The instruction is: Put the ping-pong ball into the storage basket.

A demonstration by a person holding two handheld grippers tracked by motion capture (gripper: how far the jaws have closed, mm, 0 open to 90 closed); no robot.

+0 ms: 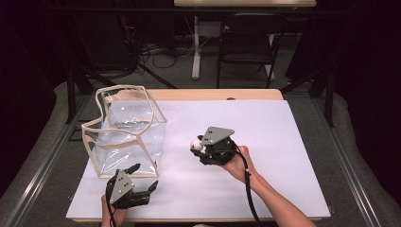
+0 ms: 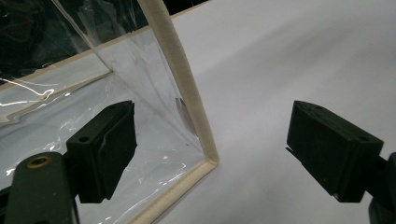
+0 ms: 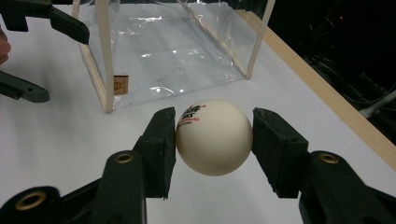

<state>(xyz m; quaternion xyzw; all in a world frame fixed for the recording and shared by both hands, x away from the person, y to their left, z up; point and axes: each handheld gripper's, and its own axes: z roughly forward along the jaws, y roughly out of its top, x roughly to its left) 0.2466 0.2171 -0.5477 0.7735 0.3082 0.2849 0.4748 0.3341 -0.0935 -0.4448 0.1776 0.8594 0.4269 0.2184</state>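
Note:
A white ball (image 3: 214,136) with red and black print sits clamped between the pads of my right gripper (image 3: 214,140), held a little above the white sheet. From above, the ball (image 1: 196,145) pokes out at the left end of the right gripper (image 1: 197,146), mid-table. A clear plastic bag (image 1: 125,135) with cream trim stands open at the left. My left gripper (image 1: 144,177) is open beside the bag's near corner. In the left gripper view that corner's cream edge (image 2: 194,107) stands between the wide jaws of the left gripper (image 2: 210,149) without touching either.
The white sheet (image 1: 265,137) covers most of the wooden table, whose bare edge (image 1: 213,94) runs along the far side. A black chair (image 1: 248,42) and a table leg (image 1: 196,47) stand on the floor beyond. Dark curtains close off both sides.

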